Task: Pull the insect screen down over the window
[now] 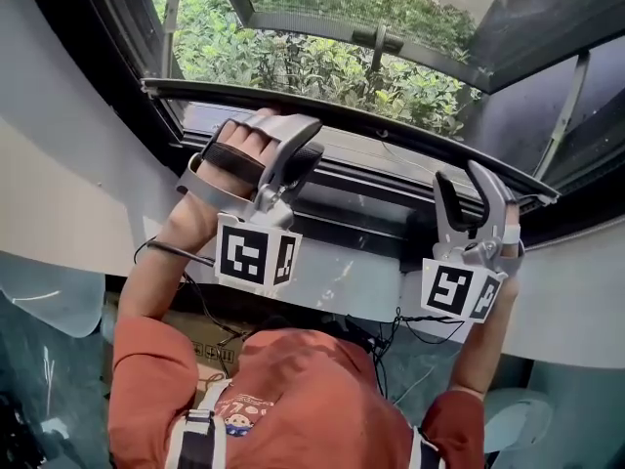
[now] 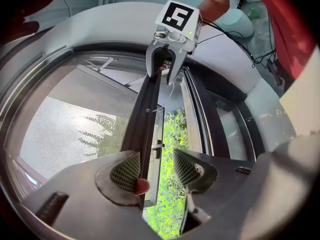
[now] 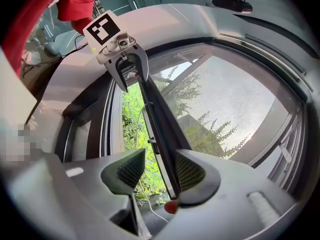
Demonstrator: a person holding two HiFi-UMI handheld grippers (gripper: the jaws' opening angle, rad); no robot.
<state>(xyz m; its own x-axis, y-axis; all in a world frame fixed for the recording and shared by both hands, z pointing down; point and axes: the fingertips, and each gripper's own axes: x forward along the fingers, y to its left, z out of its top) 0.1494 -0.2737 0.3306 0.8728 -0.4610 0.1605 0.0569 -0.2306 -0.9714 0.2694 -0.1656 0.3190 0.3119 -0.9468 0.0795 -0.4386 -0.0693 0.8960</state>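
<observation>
Two hand-held grippers (image 1: 305, 143) (image 1: 462, 176) astride screen bar (image 1: 371, 125), jaws apart

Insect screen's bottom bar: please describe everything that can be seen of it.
The bottom bar is a long, dark rail, metal by its look, along the edge of the grey mesh. It passes between the open jaws of the left gripper and the right gripper, close against one pad of each. Between it and the window frame lies a gap showing green bushes.
</observation>
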